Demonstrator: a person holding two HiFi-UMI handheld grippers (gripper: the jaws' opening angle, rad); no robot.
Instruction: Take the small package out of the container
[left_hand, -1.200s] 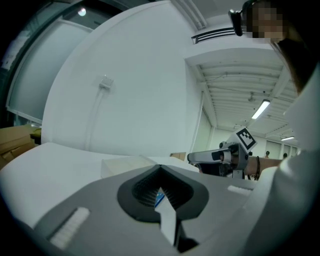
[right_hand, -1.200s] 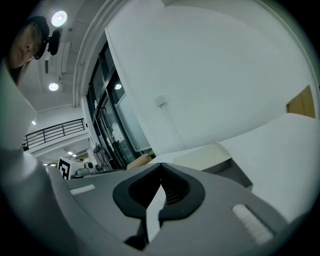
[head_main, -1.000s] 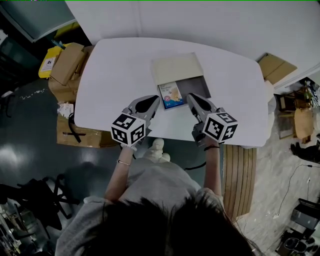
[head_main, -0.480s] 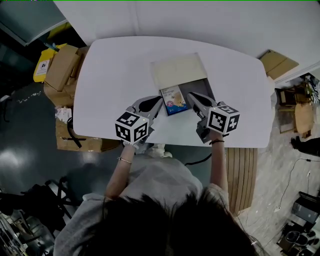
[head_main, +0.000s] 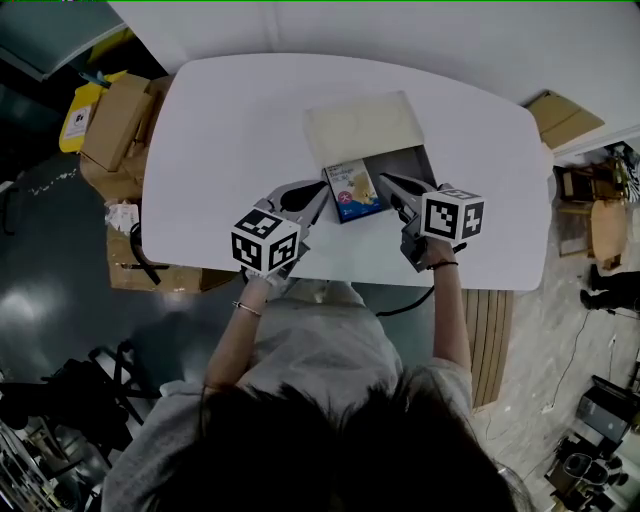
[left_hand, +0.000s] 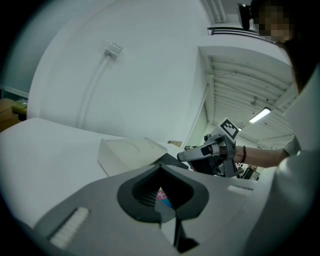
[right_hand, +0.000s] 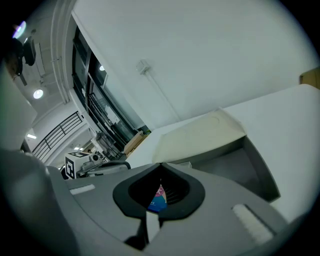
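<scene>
On the white table (head_main: 230, 120) stands a shallow grey container (head_main: 408, 163), its cream lid (head_main: 360, 126) lying over its far part. The small colourful package (head_main: 355, 190) lies at the container's near left corner. My left gripper (head_main: 322, 188) is shut, with its tip at the package's left edge. My right gripper (head_main: 384, 179) is shut too, its tip at the package's right edge over the container. Neither holds anything. The left gripper view shows a sliver of the package (left_hand: 162, 196) through the jaw opening, and the right gripper view shows the package (right_hand: 158, 199) the same way.
Cardboard boxes (head_main: 110, 120) are stacked on the floor left of the table. A slatted wooden panel (head_main: 490, 330) lies on the floor at the right, with flat cardboard (head_main: 565, 112) further back. The table's near edge runs just under both grippers.
Both grippers have moved a little forward and inward, closing in on the package's two sides. Their jaws have stayed shut. The package has not moved in the container.
</scene>
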